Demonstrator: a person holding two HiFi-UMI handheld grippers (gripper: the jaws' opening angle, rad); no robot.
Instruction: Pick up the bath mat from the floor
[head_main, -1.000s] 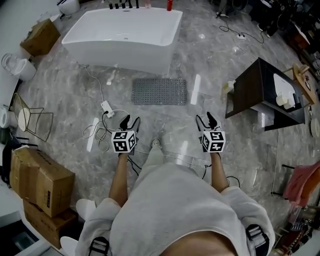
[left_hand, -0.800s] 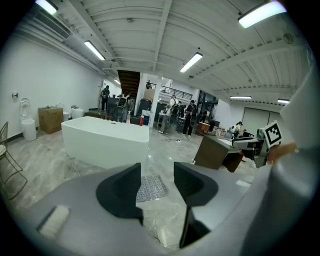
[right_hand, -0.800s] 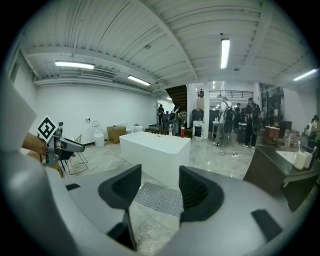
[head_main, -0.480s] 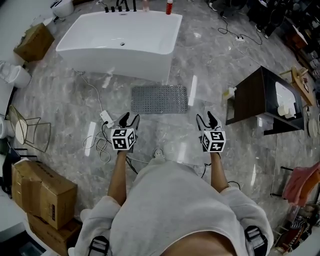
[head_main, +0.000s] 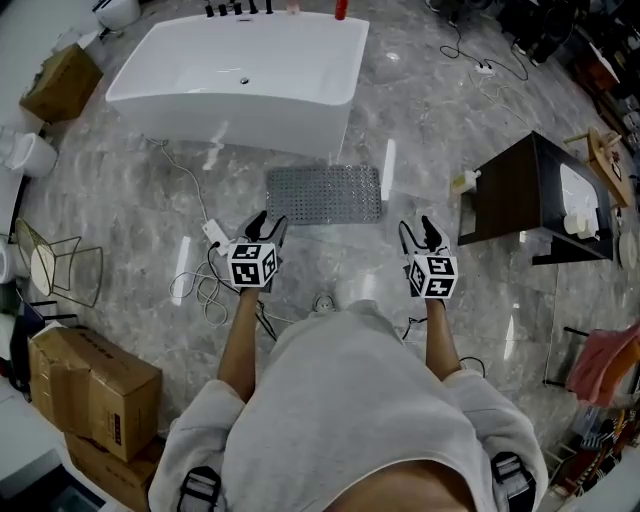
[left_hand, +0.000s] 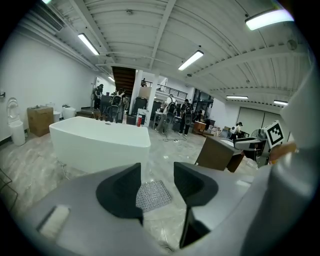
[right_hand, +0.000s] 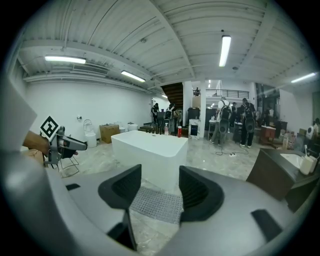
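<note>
A grey perforated bath mat (head_main: 324, 194) lies flat on the marble floor just in front of the white bathtub (head_main: 240, 82). The mat also shows between the jaws in the left gripper view (left_hand: 153, 195) and the right gripper view (right_hand: 156, 203). My left gripper (head_main: 267, 225) hovers near the mat's left front corner, open and empty. My right gripper (head_main: 418, 231) hangs to the right of the mat, short of it, open with nothing between its fingers.
A white power strip with coiled cable (head_main: 212, 234) lies left of the left gripper. A dark wooden vanity (head_main: 515, 198) stands at the right. Cardboard boxes (head_main: 95, 385) sit at the lower left, a wire rack (head_main: 55, 262) at the left. People stand far back (right_hand: 243, 120).
Both grippers have moved forward toward the mat and bathtub as the person stepped ahead; the mat now lies closer to the fingertips. Jaws have stayed equally apart.
</note>
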